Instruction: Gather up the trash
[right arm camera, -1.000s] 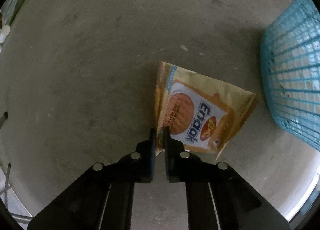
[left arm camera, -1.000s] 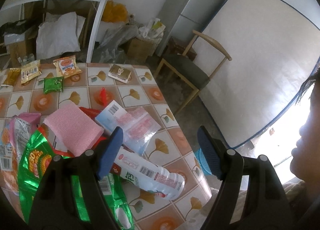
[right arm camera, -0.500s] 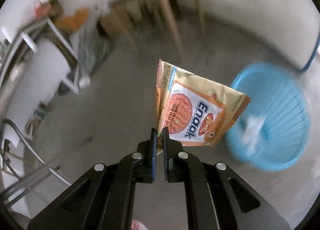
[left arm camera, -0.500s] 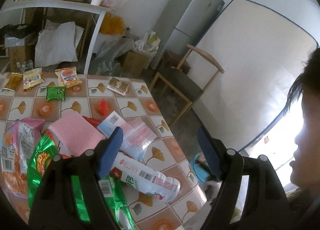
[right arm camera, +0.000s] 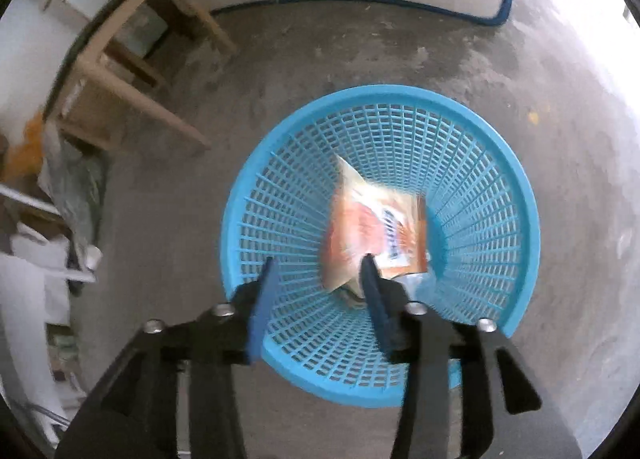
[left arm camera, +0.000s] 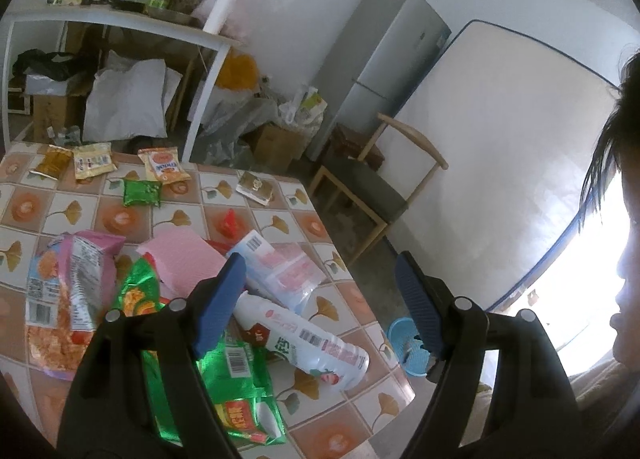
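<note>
The snack packet (right arm camera: 374, 231) lies in the basket (right arm camera: 516, 187) on the floor, the chair (right arm camera: 132, 71) to its left (bottle (left arm camera: 300, 335) and wrappers (left arm camera: 224, 371) crowd the desk (left arm camera: 280, 215)).

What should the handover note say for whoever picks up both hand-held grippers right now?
Right hand-held gripper: over the blue basket on the floor, jaws just opened, nothing between them. The orange snack packet is inside the basket, blurred.
Left hand-held gripper: open, empty, above the table.
Done: one packet binned.
Left: white bottle, green wrapper, pink bag, clear pouch and small packets at the far edge.
</note>
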`<state>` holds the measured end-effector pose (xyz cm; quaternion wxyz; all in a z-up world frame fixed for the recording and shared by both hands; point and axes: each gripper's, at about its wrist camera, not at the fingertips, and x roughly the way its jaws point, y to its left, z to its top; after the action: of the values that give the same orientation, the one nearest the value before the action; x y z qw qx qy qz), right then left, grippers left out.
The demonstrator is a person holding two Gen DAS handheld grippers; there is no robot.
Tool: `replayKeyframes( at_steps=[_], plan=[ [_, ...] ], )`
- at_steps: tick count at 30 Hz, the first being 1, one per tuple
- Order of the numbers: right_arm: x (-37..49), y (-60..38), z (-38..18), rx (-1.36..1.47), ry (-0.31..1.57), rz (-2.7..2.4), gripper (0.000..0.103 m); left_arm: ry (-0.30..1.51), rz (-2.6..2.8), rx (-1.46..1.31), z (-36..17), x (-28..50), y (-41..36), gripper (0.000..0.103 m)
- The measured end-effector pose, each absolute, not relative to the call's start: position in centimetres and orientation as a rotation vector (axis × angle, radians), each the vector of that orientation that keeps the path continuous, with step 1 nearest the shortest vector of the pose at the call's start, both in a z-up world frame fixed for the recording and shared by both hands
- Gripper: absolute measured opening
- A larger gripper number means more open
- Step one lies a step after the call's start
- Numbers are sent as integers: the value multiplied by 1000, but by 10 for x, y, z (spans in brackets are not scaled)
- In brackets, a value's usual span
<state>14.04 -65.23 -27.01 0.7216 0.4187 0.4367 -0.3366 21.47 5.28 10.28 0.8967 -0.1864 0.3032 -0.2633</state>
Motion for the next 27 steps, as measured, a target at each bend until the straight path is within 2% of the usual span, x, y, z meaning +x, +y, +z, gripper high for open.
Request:
replayKeyframes(
  at_steps=[4, 10, 18, 27],
  plan=[
    [131, -635, -254, 924, 918, -738, 45, 606, -546, -397, 105, 207, 64, 74],
    [115, -578, -191, 905, 820, -603, 45, 575, -539, -418, 111, 190, 77, 75],
    [106, -487, -101, 827, 797, -327, 46, 531, -513, -419, 121, 159, 90, 76],
    [88, -395, -31, 769, 768, -34, 53, 551, -515, -455, 132, 137, 80, 77]
  ],
)
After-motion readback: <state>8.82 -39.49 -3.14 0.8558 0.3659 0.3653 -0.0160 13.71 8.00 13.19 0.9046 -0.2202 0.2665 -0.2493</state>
